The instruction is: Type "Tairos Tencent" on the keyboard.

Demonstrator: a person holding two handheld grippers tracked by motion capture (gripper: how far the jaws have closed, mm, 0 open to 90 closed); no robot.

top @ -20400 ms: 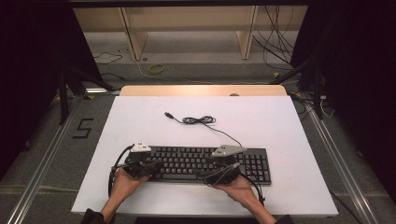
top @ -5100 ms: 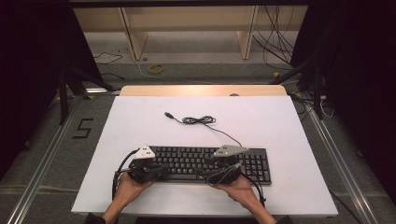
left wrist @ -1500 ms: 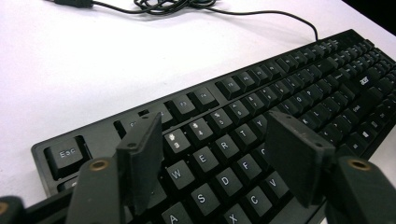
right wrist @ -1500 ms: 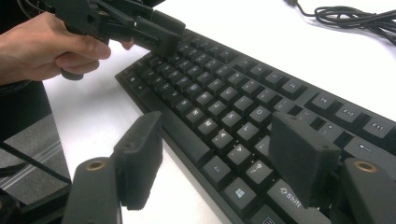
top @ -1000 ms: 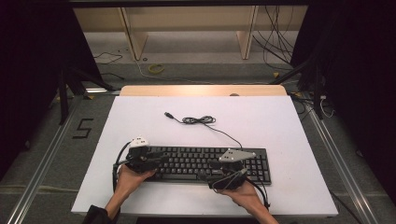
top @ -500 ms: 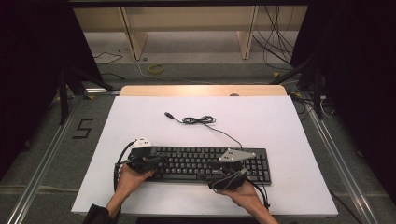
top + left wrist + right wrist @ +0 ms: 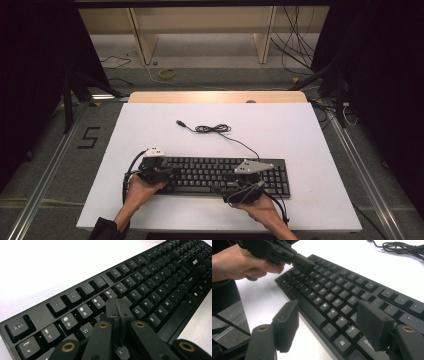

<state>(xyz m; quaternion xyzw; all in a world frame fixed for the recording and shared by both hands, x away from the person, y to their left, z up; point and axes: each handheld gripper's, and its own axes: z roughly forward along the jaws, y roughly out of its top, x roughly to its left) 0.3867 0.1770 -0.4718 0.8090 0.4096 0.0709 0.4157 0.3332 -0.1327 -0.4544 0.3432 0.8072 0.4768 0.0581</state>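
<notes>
A black keyboard (image 7: 220, 172) lies near the front edge of the white table (image 7: 290, 125). Its loose cable (image 7: 214, 129) curls behind it with the plug end free. My left gripper (image 7: 171, 173) is shut with nothing between its jaws. Its joined tips (image 7: 117, 307) hover at or on the letter keys of the keyboard (image 7: 155, 285), just below the number row. My right gripper (image 7: 329, 315) stands open, jaws wide over the keyboard's (image 7: 332, 290) front edge near the bottom row. The left gripper (image 7: 305, 263) is farther off in the right gripper view, pointing at the keyboard's far end.
A wooden strip (image 7: 217, 97) runs along the table's far edge. Beyond it are floor, shelf legs and loose cables (image 7: 295, 45). Metal rails (image 7: 50, 170) flank the table. White tabletop stretches behind and to the right of the keyboard.
Since five seconds ago the right gripper has shifted a little right and toward the front edge, and the left a little back. Over the last second neither hand has visibly moved.
</notes>
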